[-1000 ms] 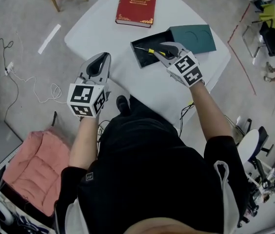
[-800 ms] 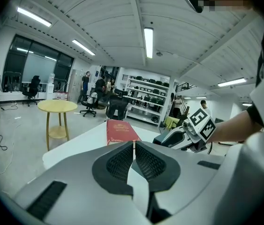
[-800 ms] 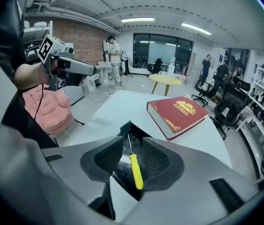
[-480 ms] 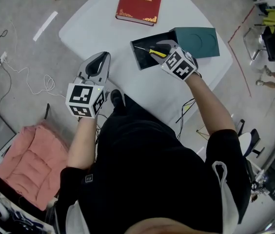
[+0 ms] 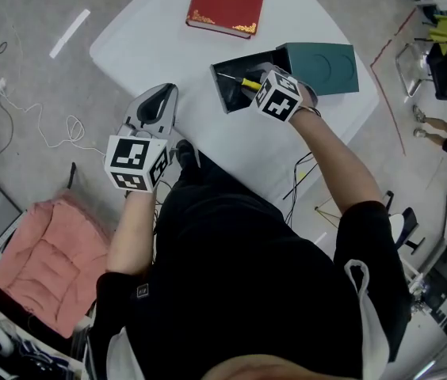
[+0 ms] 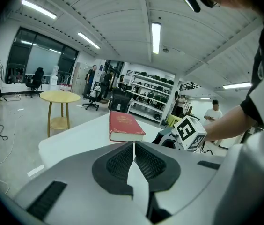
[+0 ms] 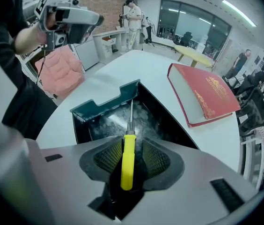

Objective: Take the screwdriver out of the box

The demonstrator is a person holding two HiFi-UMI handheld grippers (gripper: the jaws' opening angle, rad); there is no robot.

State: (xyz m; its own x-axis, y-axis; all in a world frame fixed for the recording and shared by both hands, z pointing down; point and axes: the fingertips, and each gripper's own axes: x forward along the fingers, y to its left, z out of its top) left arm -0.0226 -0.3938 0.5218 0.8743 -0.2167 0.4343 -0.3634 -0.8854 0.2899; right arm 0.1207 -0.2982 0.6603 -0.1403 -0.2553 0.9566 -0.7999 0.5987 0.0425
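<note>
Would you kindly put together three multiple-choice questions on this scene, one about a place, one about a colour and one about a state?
1. Where does the screwdriver lie?
A. on the book
B. inside the open box
C. on the floor

2. What colour is the book's cover?
A. blue
B. green
C. red

3. How does the right claw stand?
A. open, with the screwdriver between its jaws
B. shut on nothing
C. shut on the book

Answers:
1 B: the right gripper view shows its shaft over the box's dark bottom.
2 C: the head view shows a red cover with gold print.
3 A: gaps show on both sides of the yellow handle, and the jaws have just been opening.
</note>
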